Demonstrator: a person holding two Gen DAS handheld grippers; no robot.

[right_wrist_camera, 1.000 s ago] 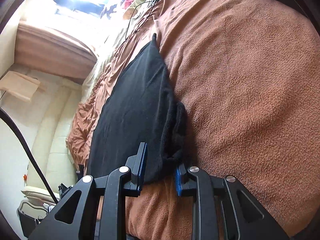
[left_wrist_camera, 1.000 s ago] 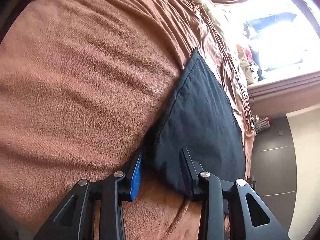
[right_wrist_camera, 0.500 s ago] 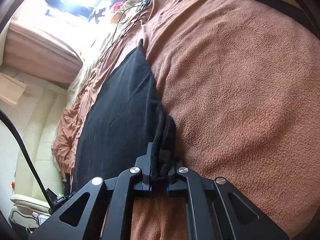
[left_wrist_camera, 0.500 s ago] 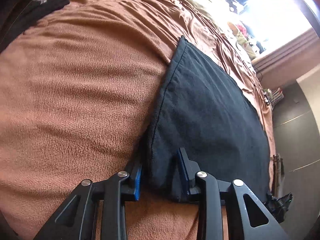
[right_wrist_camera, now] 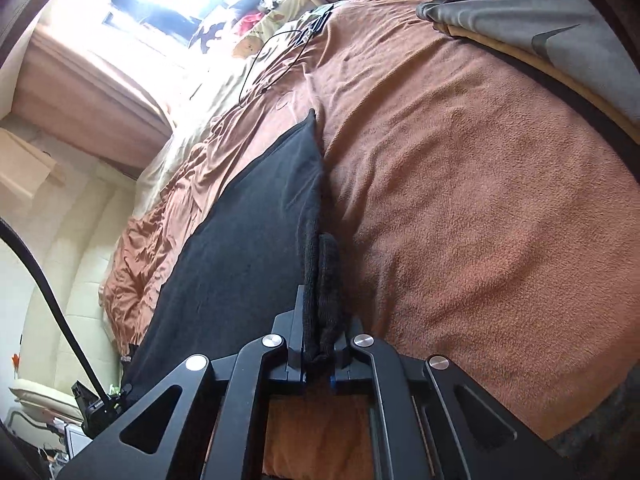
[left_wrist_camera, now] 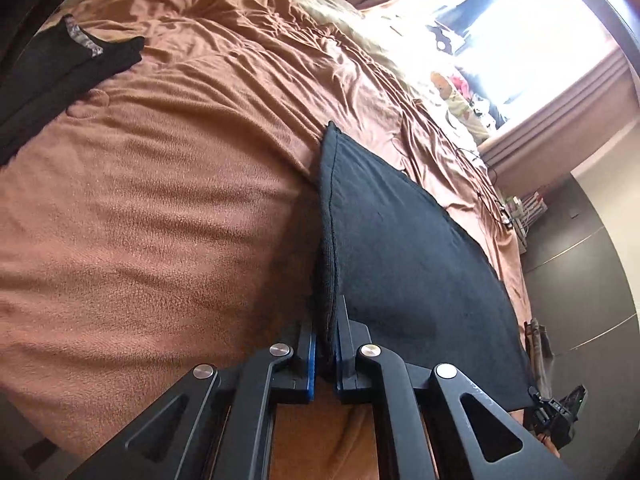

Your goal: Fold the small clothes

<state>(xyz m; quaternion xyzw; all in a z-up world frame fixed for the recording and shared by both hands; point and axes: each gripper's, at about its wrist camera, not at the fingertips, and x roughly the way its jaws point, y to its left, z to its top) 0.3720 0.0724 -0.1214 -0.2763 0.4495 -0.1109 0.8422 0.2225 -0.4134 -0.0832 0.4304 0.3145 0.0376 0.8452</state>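
Note:
A black garment (left_wrist_camera: 404,256) lies spread on a brown fleece blanket (left_wrist_camera: 160,208) on a bed. My left gripper (left_wrist_camera: 326,344) is shut on the garment's near left corner, pinching its hemmed edge between the blue pads. In the right wrist view the same black garment (right_wrist_camera: 240,248) stretches away to the left. My right gripper (right_wrist_camera: 320,344) is shut on its near right corner, where the cloth is bunched into a thick fold between the fingers. Both held corners are lifted a little off the blanket (right_wrist_camera: 480,208).
Another black garment (left_wrist_camera: 60,68) lies at the far left of the bed. A grey garment (right_wrist_camera: 540,28) lies at the bed's far right. A black cable (right_wrist_camera: 276,60) and soft toys (left_wrist_camera: 452,96) sit near the bright window. A cream headboard (right_wrist_camera: 72,264) is at left.
Both grippers closed on the garment's near corners, the right one first, then the left. Both have since risen, lifting the near edge off the blanket.

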